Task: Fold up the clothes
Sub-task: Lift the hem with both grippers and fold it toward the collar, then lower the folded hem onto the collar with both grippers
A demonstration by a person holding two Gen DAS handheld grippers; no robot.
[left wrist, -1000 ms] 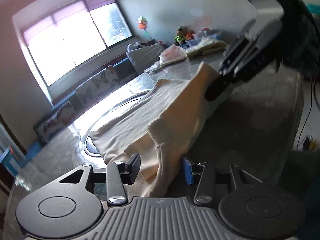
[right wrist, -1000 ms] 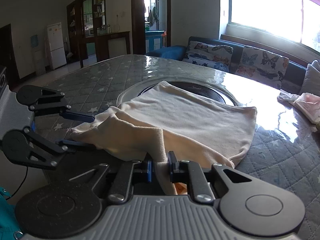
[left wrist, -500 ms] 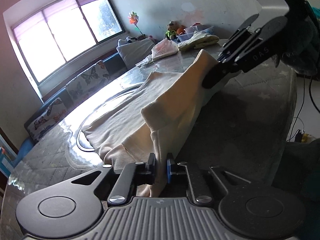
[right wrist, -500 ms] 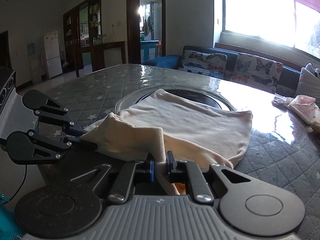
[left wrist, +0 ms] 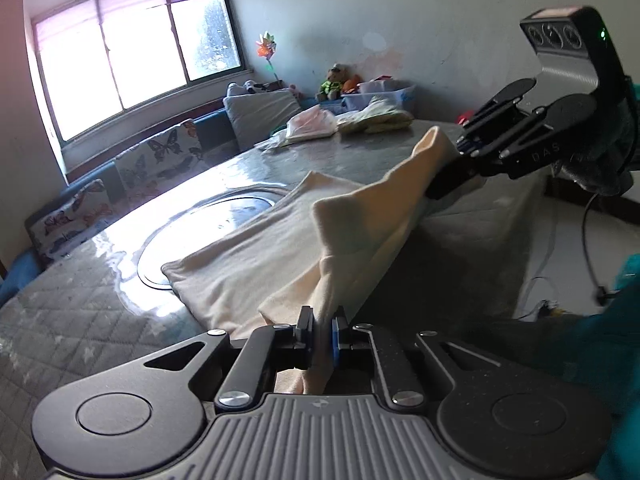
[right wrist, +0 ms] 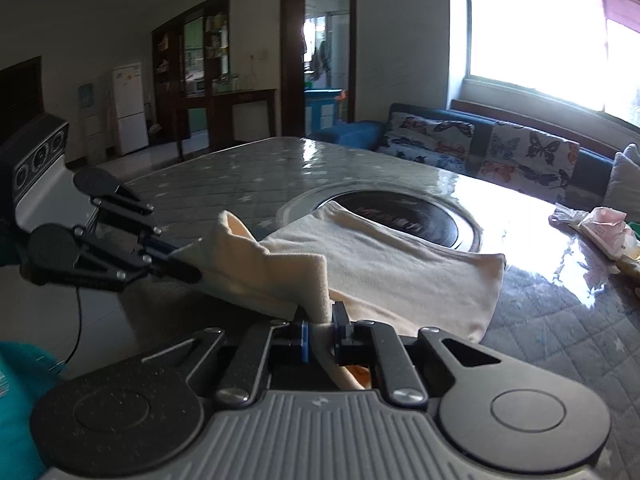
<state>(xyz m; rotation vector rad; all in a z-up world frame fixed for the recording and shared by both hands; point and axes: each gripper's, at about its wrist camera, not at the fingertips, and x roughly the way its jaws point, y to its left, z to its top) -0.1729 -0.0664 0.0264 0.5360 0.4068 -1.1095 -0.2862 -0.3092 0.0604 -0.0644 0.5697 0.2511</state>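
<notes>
Left wrist view
- Left gripper point(left wrist: 321, 334): fingers point(left wrist: 305, 330) closed tight on a pinch of the cloth point(left wrist: 272, 256); the fabric runs down between them.
- Right gripper point(left wrist: 448, 184): upper right, its fingers clamped on the far corner of the cloth, raised above the tabletop point(left wrist: 72, 320).
- Cloth: cream; its near edge hangs taut between the two grippers, the rest lies flat on the tabletop, and one corner covers part of the round inset point(left wrist: 216, 232).
- Tabletop: grey quilted cover with stars, glossy in the window point(left wrist: 132, 56) light.
- Far end: a pile of other clothes point(left wrist: 316, 126) well apart from the cloth.

Right wrist view
- Right gripper point(right wrist: 321, 336): fingers point(right wrist: 341, 330) squeezed onto a fold of the cloth point(right wrist: 384, 272); fabric bunches between them.
- Left gripper point(right wrist: 180, 264): at the left, fingers gripping the other lifted corner.
- Cloth: the lifted edge rises in a ridge between the grippers; the far part rests on the tabletop point(right wrist: 224, 176) and overlaps the rim of the round inset point(right wrist: 404, 216).
- Beyond: a sofa with butterfly cushions point(right wrist: 480, 152) under the window.
</notes>
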